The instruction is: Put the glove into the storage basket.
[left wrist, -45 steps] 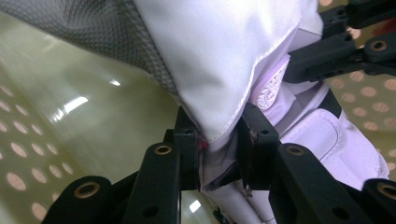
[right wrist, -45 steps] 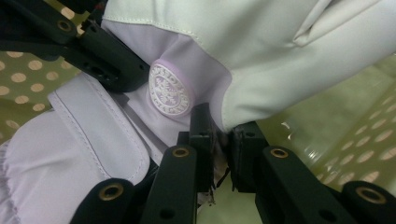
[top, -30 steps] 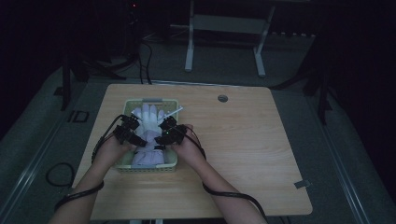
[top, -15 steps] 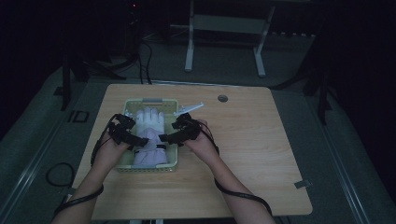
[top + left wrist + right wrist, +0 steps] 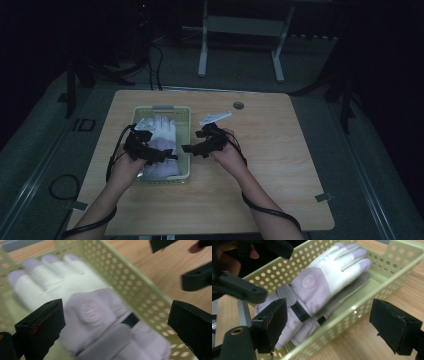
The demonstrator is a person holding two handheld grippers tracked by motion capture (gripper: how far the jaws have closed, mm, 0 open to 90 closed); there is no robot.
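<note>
White and pale lilac, a glove (image 5: 159,145) lies flat inside a light green perforated basket (image 5: 186,131) on the left half of the wooden counter (image 5: 280,170). In the right gripper view the glove (image 5: 322,282) rests palm down with its fingers toward the far end wall of the basket (image 5: 362,307); a round emblem sits on its back, a dark strap crosses the wrist, and its cuff lies at the near end. A second, similar cuff shows beneath it, so one glove appears to lie on another.

Left gripper (image 5: 150,152) hangs over the near part of the basket, above the glove's cuff. Its jaws have just been opening and now stand wide apart; in the left gripper view the glove (image 5: 75,302) lies below and between them, untouched, and the basket wall (image 5: 130,287) runs diagonally across the gap.

Right gripper (image 5: 197,147) is held just outside the basket's right wall, above bare counter. Its jaws have likewise just been opening and stand wide with nothing gripped.

A small white object (image 5: 215,118) lies on the counter just beyond the right gripper; its nature cannot be determined. A round grommet (image 5: 238,105) sits near the far edge.
</note>
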